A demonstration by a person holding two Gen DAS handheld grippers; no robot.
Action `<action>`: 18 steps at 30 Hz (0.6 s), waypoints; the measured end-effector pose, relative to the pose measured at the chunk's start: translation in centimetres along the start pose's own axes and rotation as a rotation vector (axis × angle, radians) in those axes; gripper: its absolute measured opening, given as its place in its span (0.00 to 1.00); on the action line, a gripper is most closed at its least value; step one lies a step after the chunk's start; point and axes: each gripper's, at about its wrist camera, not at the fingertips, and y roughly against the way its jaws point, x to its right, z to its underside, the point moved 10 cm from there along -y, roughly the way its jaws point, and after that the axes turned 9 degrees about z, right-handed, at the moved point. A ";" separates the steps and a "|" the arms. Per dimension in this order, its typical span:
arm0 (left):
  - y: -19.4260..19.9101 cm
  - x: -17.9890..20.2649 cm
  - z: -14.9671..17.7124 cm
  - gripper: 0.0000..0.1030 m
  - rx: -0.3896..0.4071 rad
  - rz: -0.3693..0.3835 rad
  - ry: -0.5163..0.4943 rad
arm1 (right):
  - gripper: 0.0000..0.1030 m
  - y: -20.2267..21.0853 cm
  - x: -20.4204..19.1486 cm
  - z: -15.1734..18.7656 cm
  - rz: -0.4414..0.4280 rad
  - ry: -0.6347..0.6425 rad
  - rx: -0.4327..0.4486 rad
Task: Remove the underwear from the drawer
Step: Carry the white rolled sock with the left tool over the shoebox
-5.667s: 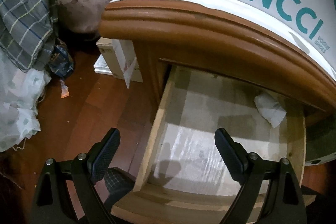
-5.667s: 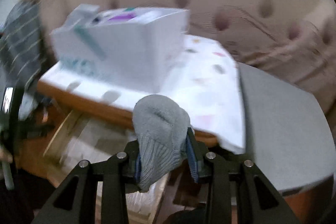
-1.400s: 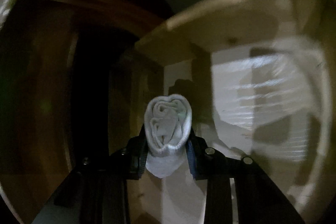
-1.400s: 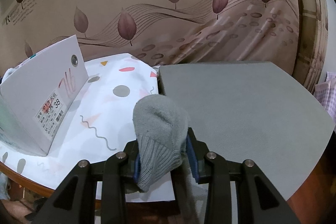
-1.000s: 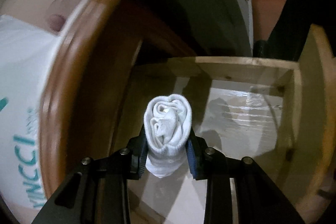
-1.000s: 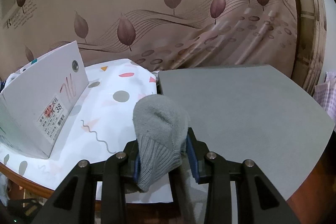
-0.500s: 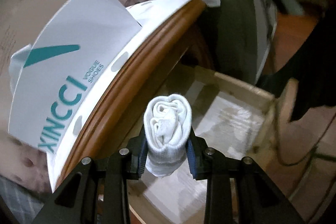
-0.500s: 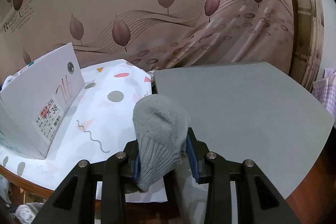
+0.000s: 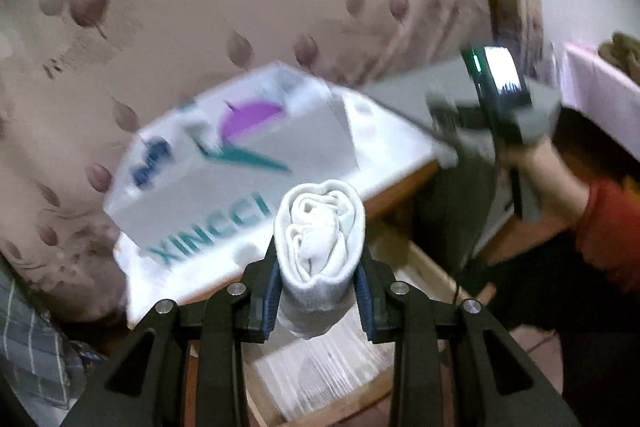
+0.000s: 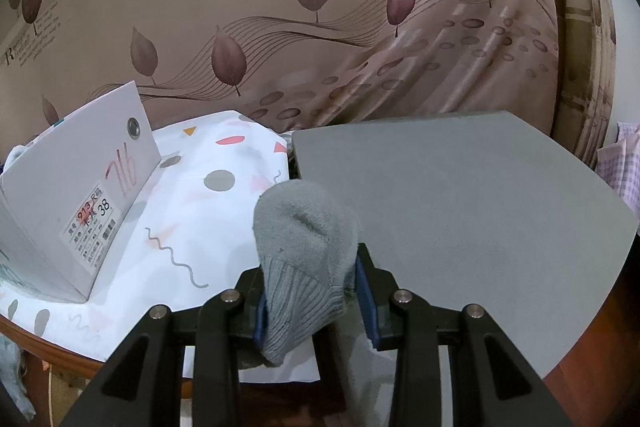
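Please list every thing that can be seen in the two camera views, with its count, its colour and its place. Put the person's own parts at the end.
White rolled cloth: 1, white, between the left gripper's pads.
Grey rolled cloth: 1, grey, between the right gripper's pads.
Shoe box: 1, white with teal letters, on the patterned cloth.
Patterned cloth: 1, white with coloured shapes, over the wooden top.
Grey mat: 1, grey, beside the patterned cloth.
Drawer: 1, pale wood, open, below the left gripper.
Curtain: 1, beige with leaves, behind.
Checked fabric: 1, blue-grey, far left.
Left gripper: 1, black, shut on the white roll.
Right gripper: 1, black, shut on the grey roll.
Sleeve: 1, red, right edge of the left view.
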 end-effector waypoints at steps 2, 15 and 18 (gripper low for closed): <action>1.4 -1.2 -2.2 0.28 0.044 -0.028 0.022 | 0.35 0.0 0.0 0.0 -0.001 -0.004 0.001; 0.0 -12.6 -12.8 0.28 0.056 -0.237 0.154 | 0.35 0.5 -0.3 -0.2 0.003 0.018 0.025; -2.5 -14.5 -13.0 0.28 0.008 -0.241 0.220 | 0.35 0.7 -0.5 -0.2 0.002 0.023 0.030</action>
